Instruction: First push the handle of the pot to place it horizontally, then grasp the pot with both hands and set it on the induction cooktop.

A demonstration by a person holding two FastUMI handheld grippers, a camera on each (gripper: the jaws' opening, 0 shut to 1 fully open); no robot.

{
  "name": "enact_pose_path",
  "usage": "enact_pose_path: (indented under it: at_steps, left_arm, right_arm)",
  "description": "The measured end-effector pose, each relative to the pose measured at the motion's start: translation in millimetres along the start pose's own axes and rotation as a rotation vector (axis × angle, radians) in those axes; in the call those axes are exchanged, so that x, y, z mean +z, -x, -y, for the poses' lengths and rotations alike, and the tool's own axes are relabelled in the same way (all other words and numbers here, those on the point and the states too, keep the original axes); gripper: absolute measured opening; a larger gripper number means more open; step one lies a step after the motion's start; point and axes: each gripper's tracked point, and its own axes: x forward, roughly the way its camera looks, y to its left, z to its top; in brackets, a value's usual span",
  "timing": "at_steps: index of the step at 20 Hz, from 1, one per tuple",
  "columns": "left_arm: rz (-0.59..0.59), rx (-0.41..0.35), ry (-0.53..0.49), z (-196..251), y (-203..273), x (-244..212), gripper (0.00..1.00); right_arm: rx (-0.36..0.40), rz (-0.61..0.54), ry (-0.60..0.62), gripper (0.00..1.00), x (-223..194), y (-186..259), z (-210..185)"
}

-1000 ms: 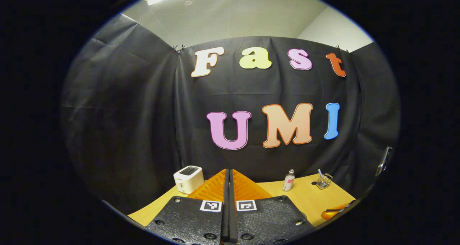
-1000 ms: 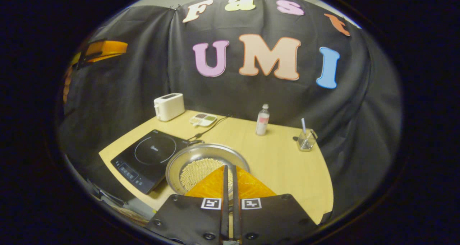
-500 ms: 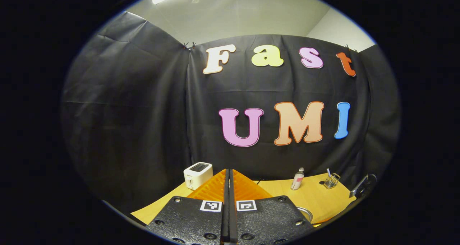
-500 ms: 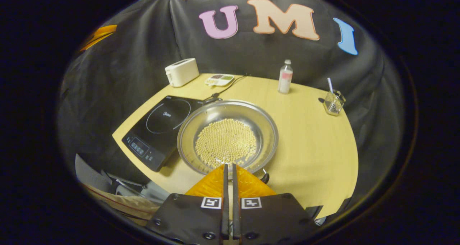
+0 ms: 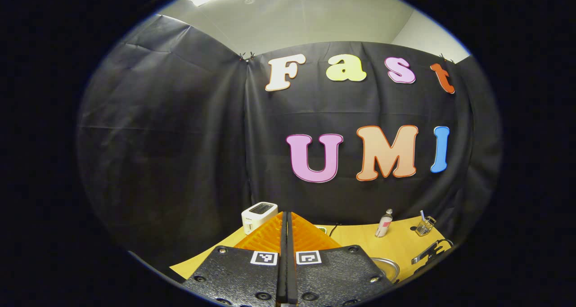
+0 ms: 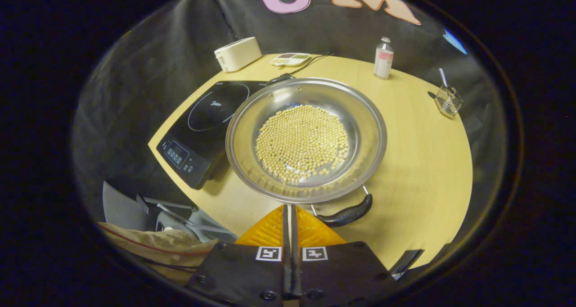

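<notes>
Tilted further down since a second ago, the right gripper (image 6: 290, 210) hangs with jaws closed and empty above the table (image 6: 418, 163); the pot (image 6: 306, 138) of beans sits just beside the cooktop (image 6: 207, 118), its near handle (image 6: 346, 214) close to the fingertips. The left gripper (image 5: 285, 217) is likewise closed, empty.

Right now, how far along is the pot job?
Nothing looks done yet. The pot, full of beans, sits on the table beside the cooktop, not on it. The right gripper hovers shut near the pot's handle; the left gripper is shut and holds nothing. Left: push the handle, lift with both, set down.
</notes>
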Motion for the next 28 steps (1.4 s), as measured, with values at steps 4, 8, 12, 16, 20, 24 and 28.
enact_pose_path:
  at_steps: [4,8,12,16,20,24,28]
  left_arm:
    - [-0.006,0.038,0.000,-13,4,-3,0.01]
    - [-0.015,0.070,0.005,-21,7,-9,0.01]
    - [-0.025,0.086,0.019,-24,6,-13,0.01]
    - [-0.023,0.094,0.014,-25,4,-14,0.00]
    - [-0.031,0.104,0.006,-24,3,-17,0.01]
    - [-0.058,0.106,-0.003,-21,-2,-28,0.01]
    - [-0.118,0.098,-0.011,-18,-8,-52,0.00]
  right_arm:
    - [-0.018,-0.061,0.016,0.03,-10,-11,6]
    - [-0.040,-0.069,-0.041,0.03,-11,-13,28]
    - [-0.067,-0.052,-0.116,0.03,5,-22,58]
    - [-0.110,-0.042,-0.129,0.03,11,-17,89]
    - [-0.140,-0.023,-0.138,0.00,24,-19,114]
    - [-0.156,-0.006,-0.154,0.03,33,-21,128]
    - [-0.166,0.008,-0.172,0.02,40,-25,137]
